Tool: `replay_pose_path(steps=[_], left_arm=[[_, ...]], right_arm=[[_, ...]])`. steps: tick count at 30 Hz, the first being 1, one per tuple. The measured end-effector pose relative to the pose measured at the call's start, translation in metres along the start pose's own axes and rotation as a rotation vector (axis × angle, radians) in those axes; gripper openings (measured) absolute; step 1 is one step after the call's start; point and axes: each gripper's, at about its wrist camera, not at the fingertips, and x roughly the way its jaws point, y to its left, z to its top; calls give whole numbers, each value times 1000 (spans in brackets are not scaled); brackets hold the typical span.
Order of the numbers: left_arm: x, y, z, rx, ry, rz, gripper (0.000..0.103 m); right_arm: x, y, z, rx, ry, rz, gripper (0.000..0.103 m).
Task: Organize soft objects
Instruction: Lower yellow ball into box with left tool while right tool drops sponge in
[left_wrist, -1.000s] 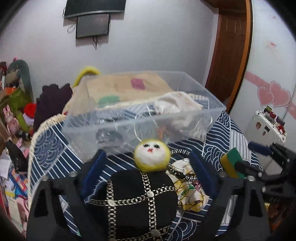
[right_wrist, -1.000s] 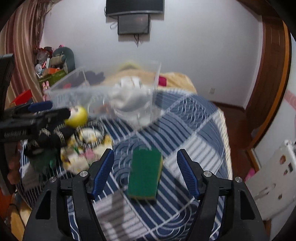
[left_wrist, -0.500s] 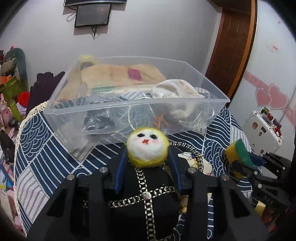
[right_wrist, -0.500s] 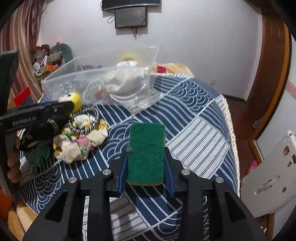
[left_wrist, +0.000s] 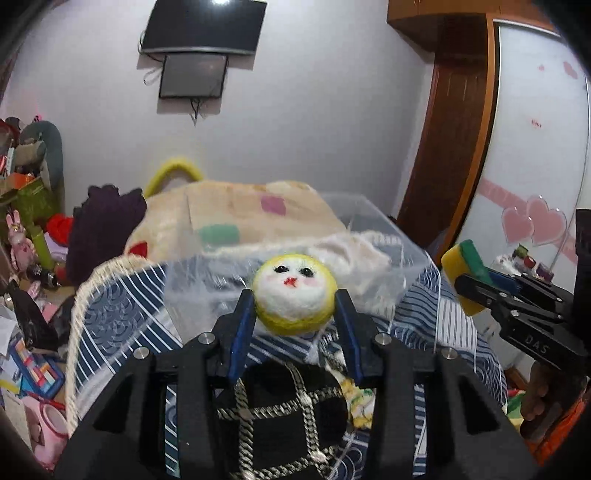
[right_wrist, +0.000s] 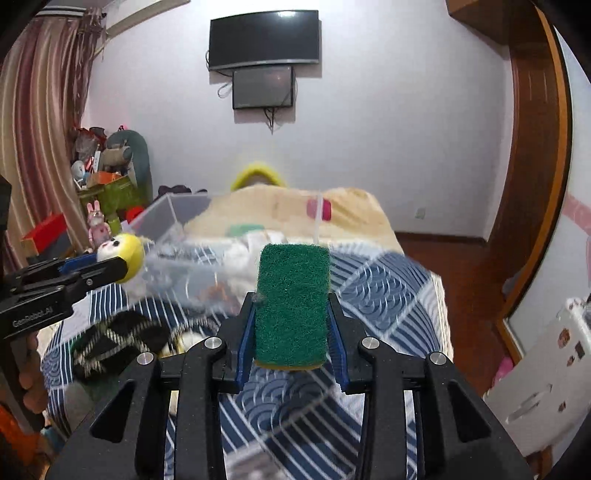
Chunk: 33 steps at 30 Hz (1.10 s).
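Note:
My left gripper (left_wrist: 294, 301) is shut on a yellow felt ball with a white face (left_wrist: 294, 292) and holds it raised above the bed. The ball also shows in the right wrist view (right_wrist: 123, 256). My right gripper (right_wrist: 291, 314) is shut on a green and yellow sponge (right_wrist: 291, 306), lifted off the quilt; the sponge also shows in the left wrist view (left_wrist: 463, 266). A clear plastic bin (left_wrist: 369, 229) stands just beyond both grippers and holds a white cloth (left_wrist: 354, 254). The bin also shows in the right wrist view (right_wrist: 173, 221).
A black bag with a chain grid (left_wrist: 284, 417) and a floral cloth (left_wrist: 356, 402) lie on the blue patterned quilt (right_wrist: 384, 288) below the left gripper. A beige blanket (left_wrist: 229, 218) lies behind the bin. Clutter fills the floor at the left (left_wrist: 26, 229).
Both grippers closed on their objects and lifted them: the left raised the felt ball off the black bag, the right raised the sponge off the quilt, both toward the bin.

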Motion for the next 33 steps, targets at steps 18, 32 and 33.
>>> replay_pose_path(steps=[18,32,33], left_arm=[[45,21,39,37,21,97,43],[89,28,29,44,159,74,43],[88,27,29,45,160,76,45]], right_arm=[[59,45,63,-89,-47,69,32],[113,54,50,-128,149,125,33],[113,54,49,-128,154,127,33]])
